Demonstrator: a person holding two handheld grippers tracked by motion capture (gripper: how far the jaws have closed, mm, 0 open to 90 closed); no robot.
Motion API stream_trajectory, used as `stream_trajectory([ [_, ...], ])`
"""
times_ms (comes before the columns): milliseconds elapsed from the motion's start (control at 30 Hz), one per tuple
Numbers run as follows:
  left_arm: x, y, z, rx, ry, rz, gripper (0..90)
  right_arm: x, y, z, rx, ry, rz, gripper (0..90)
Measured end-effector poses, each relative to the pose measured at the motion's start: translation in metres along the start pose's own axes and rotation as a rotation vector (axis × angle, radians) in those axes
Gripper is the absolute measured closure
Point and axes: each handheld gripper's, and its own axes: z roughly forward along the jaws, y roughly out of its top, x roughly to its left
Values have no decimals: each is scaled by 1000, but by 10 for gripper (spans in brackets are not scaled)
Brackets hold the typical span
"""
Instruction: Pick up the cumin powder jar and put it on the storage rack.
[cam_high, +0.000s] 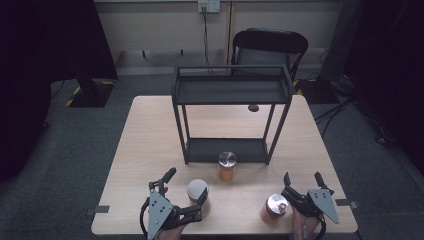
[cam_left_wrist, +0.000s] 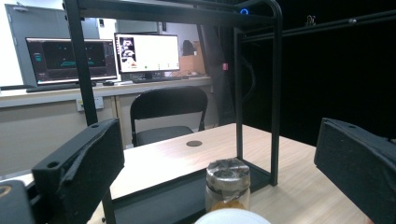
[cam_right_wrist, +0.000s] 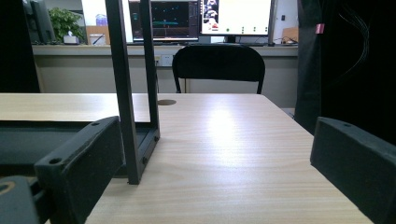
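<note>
Three amber jars stand on the wooden table (cam_high: 150, 145). A white-lidded jar (cam_high: 197, 190) sits between the wide-spread jaws of my left gripper (cam_high: 186, 186), which is open and not closed on it; its lid (cam_left_wrist: 232, 217) peeks in at the bottom of the left gripper view. A silver-lidded jar (cam_high: 227, 166) (cam_left_wrist: 228, 184) stands just in front of the black two-tier rack (cam_high: 231, 90). Another silver-lidded jar (cam_high: 274, 207) stands beside my right gripper (cam_high: 302, 177), to its left. That gripper (cam_right_wrist: 217, 158) is open over bare table.
The rack's lower shelf (cam_high: 225, 149) rests on the table and its posts (cam_right_wrist: 126, 93) (cam_left_wrist: 238, 93) rise close ahead. A dark round disc (cam_high: 253, 107) lies in the tabletop behind the rack. A black chair (cam_high: 270, 45) stands beyond the far edge.
</note>
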Motion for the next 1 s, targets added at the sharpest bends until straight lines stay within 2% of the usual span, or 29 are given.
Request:
stream_trajectory([
  [400, 1, -9, -1, 28, -23, -8, 34, 1, 0, 0, 0, -3, -1, 17],
  [633, 2, -11, 1, 49, -55, -6, 55, 1, 0, 0, -1, -4, 0, 17],
  [1000, 2, -17, 2, 86, -67, -4, 93, 0, 0, 0, 0, -1, -1, 18],
])
